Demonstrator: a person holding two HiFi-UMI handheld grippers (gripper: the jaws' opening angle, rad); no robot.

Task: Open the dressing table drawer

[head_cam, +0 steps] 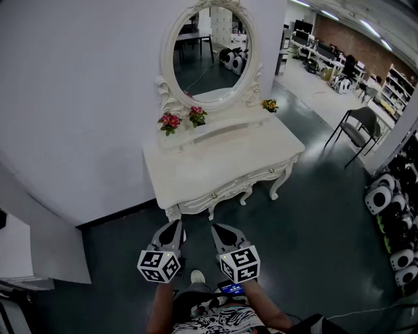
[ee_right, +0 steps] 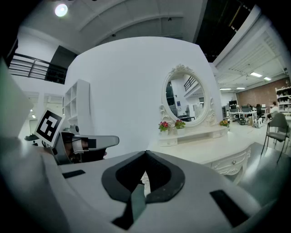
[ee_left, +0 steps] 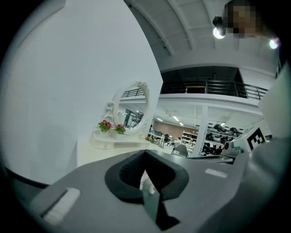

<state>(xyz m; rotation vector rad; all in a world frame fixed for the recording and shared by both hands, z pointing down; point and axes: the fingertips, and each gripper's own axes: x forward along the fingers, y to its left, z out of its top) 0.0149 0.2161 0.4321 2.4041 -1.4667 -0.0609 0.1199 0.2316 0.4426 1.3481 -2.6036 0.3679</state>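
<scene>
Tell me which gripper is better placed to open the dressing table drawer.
Right, probably. In the head view the right gripper sits almost straight below the drawer's nearer knob; the left gripper lines up with the corner leg. Both are shut, short of the dressing table.

Lighting: we record even, cool overhead light; ceiling lamp point(ee_right: 61, 10) flares at upper left. Dim, faintly glossy floor point(head_cam: 313, 248). Both gripper views: heavy fisheye bending, black vignetted corners, soft near foreground.
</scene>
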